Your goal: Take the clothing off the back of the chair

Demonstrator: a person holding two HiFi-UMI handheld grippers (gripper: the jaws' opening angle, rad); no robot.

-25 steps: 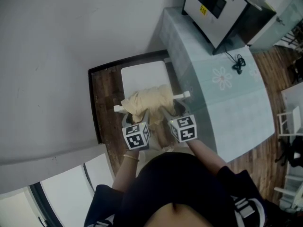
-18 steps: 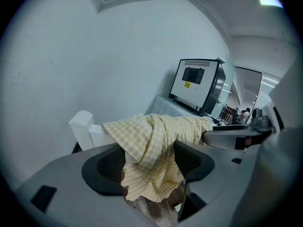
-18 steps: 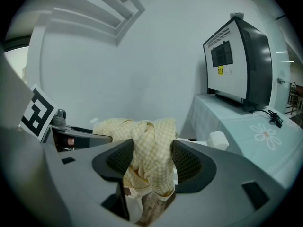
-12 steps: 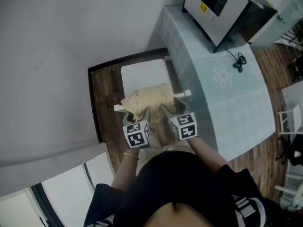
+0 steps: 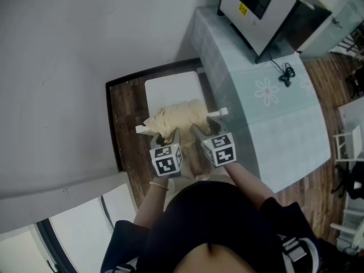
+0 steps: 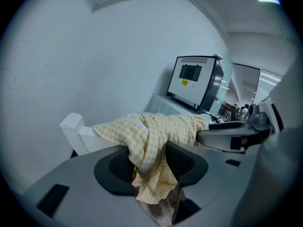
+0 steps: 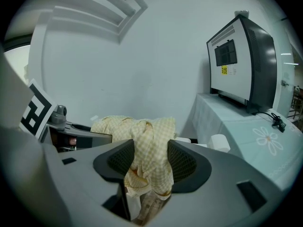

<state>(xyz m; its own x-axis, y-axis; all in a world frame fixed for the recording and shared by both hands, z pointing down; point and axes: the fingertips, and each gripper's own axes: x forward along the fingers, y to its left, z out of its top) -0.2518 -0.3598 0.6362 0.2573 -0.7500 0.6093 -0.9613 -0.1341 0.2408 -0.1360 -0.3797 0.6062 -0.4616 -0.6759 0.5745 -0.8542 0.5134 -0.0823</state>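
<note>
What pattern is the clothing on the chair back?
The clothing is pale yellow check; left gripper view.

White chair (image 5: pixel 170 90), yellow checked clothing (image 5: pixel 181 117) draped over its back, table (image 5: pixel 278 124) beside it bearing an oven (image 5: pixel 256 10)

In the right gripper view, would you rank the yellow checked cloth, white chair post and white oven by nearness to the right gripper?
1. Yellow checked cloth: between its jaws.
2. White chair post: just beyond, right.
3. White oven: farthest, upper right.

head view: steeply down | gripper views: close (all share clothing (image 5: pixel 179 118))
</note>
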